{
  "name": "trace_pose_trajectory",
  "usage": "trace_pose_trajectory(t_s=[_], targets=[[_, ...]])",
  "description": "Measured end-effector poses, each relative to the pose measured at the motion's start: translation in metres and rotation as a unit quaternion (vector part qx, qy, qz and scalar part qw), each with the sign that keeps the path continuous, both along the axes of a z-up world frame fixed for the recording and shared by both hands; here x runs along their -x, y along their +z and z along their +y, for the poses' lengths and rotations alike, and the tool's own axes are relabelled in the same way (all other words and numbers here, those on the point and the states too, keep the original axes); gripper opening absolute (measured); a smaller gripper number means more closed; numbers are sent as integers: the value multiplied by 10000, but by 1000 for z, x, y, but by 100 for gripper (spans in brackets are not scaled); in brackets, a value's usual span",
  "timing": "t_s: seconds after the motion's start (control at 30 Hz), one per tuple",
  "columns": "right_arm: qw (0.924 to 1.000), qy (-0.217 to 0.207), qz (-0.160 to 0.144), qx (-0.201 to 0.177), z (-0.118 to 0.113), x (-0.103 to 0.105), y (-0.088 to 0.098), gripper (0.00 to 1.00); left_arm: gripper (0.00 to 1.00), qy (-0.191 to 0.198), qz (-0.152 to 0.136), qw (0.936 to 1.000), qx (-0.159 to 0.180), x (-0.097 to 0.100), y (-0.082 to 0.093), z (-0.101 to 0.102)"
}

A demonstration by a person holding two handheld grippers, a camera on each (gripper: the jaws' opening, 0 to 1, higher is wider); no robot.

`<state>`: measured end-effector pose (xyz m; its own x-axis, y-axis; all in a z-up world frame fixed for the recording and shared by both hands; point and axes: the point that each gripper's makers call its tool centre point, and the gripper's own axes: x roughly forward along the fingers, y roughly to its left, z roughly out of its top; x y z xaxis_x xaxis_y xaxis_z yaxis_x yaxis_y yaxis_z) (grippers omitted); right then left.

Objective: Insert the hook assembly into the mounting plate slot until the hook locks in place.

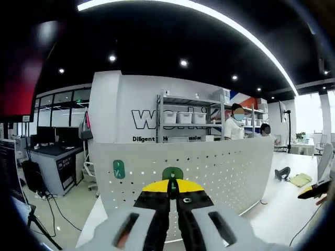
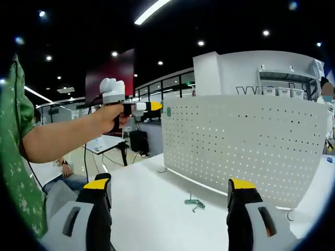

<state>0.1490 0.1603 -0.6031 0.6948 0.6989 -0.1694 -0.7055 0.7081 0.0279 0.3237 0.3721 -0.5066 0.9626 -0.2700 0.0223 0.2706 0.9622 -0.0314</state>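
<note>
In the left gripper view we've got our left gripper (image 1: 174,194) right up front, yellow-tipped fingers pinched together on a green hook (image 1: 172,173) and holding it against the face of the white pegboard (image 1: 230,167). Another green hook (image 1: 119,169) already sits on the board off to the left. Further back there's a metal shelf rack (image 1: 184,117) with white bins.

Over in the right gripper view, the right gripper (image 2: 170,191) has its fingers spread wide with nothing between them, hovering over the white table (image 2: 152,214). A green hook piece (image 2: 193,202) lies loose on the table just ahead, near the pegboard's foot. Beyond that, the hand (image 2: 107,117) holds the left gripper at the board's left edge — tip touching the panel.
</note>
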Motion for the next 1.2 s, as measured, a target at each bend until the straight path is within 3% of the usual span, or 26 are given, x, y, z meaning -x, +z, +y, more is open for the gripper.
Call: trace_pose_trajectory(t_s=[0.5,0.83,1.2], targets=[[9999,-139,-30,71,-11,-13,6,94,3,358,-130,9992,77,-39,7,12],[9998,-189,9,-10,-12,-22,4,93,3,618,-206,9978,-106,-71,6,20],[9995,-292,100,-1,-17,-26,-2,93,3,786,-183,9967,88,-87,-1,24]])
